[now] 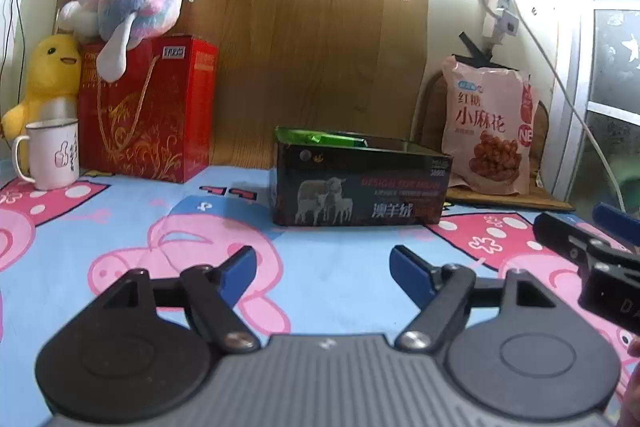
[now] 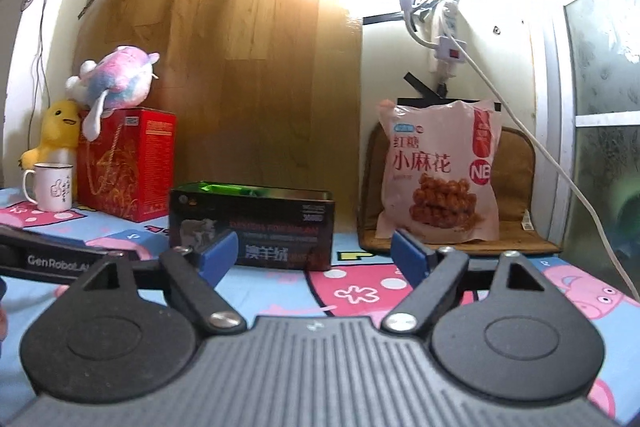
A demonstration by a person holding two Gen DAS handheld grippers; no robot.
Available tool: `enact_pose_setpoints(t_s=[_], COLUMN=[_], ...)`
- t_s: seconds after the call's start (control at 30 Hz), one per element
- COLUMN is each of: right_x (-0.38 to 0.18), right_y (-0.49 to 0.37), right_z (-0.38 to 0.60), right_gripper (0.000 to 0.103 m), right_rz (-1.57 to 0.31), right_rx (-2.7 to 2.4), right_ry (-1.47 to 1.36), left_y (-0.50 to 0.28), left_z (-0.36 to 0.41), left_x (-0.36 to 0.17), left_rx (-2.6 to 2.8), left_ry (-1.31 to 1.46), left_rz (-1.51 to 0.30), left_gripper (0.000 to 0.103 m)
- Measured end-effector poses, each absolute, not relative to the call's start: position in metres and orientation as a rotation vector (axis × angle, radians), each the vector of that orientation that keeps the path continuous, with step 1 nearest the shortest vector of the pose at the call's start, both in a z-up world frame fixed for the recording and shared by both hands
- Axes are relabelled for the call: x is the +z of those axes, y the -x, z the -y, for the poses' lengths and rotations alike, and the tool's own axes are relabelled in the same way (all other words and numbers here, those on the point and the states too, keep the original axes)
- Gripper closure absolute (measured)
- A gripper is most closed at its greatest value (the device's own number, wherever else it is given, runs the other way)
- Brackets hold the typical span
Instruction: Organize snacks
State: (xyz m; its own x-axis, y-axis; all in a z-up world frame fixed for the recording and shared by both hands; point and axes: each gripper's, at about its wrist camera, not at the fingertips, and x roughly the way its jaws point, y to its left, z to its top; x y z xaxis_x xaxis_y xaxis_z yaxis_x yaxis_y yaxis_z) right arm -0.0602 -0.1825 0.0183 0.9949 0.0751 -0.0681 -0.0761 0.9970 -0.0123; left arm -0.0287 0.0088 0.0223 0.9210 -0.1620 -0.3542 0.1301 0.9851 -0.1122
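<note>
Pink snack bag (image 2: 440, 171) stands upright at 2 o'clock on the bed surface, leaning on the wall over a brown mat (image 2: 516, 163); print reads "红糖 小麻花" with a red "NE" badge. Black open-top box (image 2: 252, 223) at 12 o'clock, well left of the bag, marked "澳羊绒" with a sheep picture; green packet (image 1: 320, 138) inside. Red gift box (image 1: 156, 111) at 10 o'clock, plush toys on and beside it; white mug (image 1: 50, 155) with thumbs-up drawing in front. Left gripper (image 1: 323, 271): jaws apart, nothing between them. Right gripper (image 2: 314, 259): jaws apart, empty. "GenRobot" legible on the left gripper's side.
</note>
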Motion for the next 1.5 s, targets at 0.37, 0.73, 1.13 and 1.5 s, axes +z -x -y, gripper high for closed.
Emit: enact_pose_setpoints(t_s=[0.37, 0.73, 1.13, 1.5], right_x=[0.019, 0.018, 0.019, 0.019], right_y=[0.06, 0.066, 0.066, 0.065], right_z=[0.182, 0.181, 0.181, 0.181], right_gripper=[0.008, 0.003, 0.0, 0.0], right_rz=[-0.063, -0.034, -0.044, -0.05], right_rx=[0.058, 0.041, 0.067, 0.09], right_ry=[0.007, 0.01, 0.009, 0.005], left_y=[0.036, 0.042, 0.042, 0.036], left_z=[-0.008, -0.007, -0.005, -0.006], left_x=[0.025, 0.027, 0.027, 0.027], left_rx=[-0.153, -0.141, -0.123, -0.087], left_ry=[0.067, 0.051, 0.032, 0.031], left_rz=[-0.32, -0.28, -0.281, -0.311], left_gripper=[0.008, 0.0, 0.0, 0.0])
